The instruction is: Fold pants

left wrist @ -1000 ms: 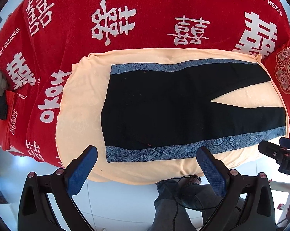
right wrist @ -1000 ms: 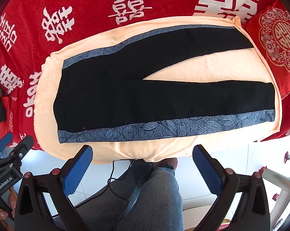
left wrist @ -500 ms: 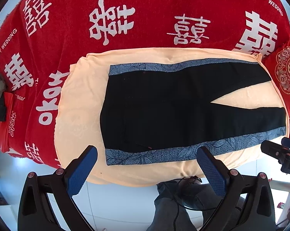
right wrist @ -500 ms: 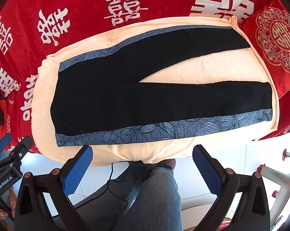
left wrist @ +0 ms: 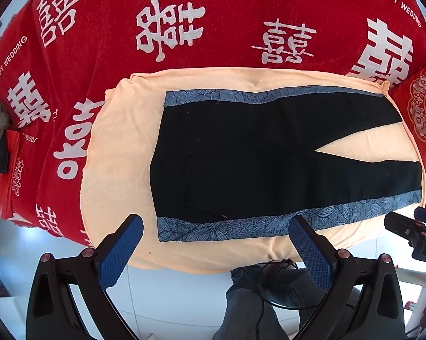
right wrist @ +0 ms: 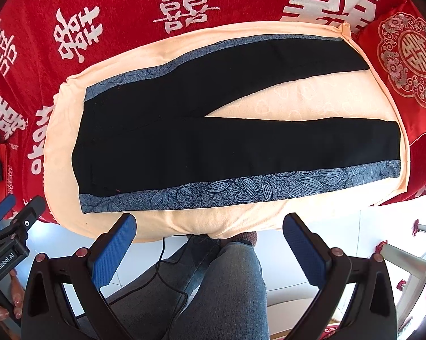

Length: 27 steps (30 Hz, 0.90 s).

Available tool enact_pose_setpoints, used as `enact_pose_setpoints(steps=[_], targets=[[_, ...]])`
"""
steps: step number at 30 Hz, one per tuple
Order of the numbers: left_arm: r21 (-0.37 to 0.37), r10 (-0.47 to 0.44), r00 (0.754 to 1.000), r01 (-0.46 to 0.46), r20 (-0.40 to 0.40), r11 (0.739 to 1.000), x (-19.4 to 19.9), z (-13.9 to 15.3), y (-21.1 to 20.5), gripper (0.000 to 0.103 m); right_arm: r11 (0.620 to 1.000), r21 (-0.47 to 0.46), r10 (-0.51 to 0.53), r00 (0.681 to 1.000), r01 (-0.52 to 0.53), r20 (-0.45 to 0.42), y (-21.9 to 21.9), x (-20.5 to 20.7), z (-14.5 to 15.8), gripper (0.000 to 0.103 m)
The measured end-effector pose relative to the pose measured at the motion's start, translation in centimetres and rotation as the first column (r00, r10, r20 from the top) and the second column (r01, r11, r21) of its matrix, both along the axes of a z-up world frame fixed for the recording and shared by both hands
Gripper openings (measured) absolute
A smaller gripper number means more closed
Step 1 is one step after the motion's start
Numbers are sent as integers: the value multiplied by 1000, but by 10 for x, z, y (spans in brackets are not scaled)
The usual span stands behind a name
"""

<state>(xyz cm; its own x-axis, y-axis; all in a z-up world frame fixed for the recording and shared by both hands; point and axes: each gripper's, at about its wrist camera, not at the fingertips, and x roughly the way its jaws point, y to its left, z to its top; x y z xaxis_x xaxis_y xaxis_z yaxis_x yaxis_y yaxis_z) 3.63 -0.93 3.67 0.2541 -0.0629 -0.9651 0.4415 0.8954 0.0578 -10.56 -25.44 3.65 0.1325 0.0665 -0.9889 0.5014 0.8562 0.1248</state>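
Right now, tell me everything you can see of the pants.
The pants are black with a blue-grey leaf-print stripe down each outer side. They look like soft woven cloth. They lie flat and unfolded on the peach pad, waist to the left, legs spread in a V to the right. Neither open tool touches them.

Black pants [left wrist: 269,164] [right wrist: 213,141] with blue leaf-patterned side stripes, laid flat and unfolded on a peach cloth [left wrist: 119,153] [right wrist: 298,104]. Waist at the left, legs stretched to the right and parted in a narrow V. Fabric smooth, barely wrinkled.
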Motion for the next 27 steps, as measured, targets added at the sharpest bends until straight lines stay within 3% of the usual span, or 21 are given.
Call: enact_pose_setpoints(steps=[11, 21, 27], targets=[[0, 15, 1000, -15, -21, 1000, 6, -7, 5, 103, 1000, 8, -3, 1000, 3, -10, 1, 5, -5, 103], [5, -7, 999, 8, -47, 1000, 8, -17, 4, 103, 997, 39, -66, 998, 67, -23, -2, 3, -11, 103], [17, -9, 995, 11, -100, 1000, 9, -35, 3, 103, 996, 36, -82, 996, 84, -40, -3, 4, -17, 103]])
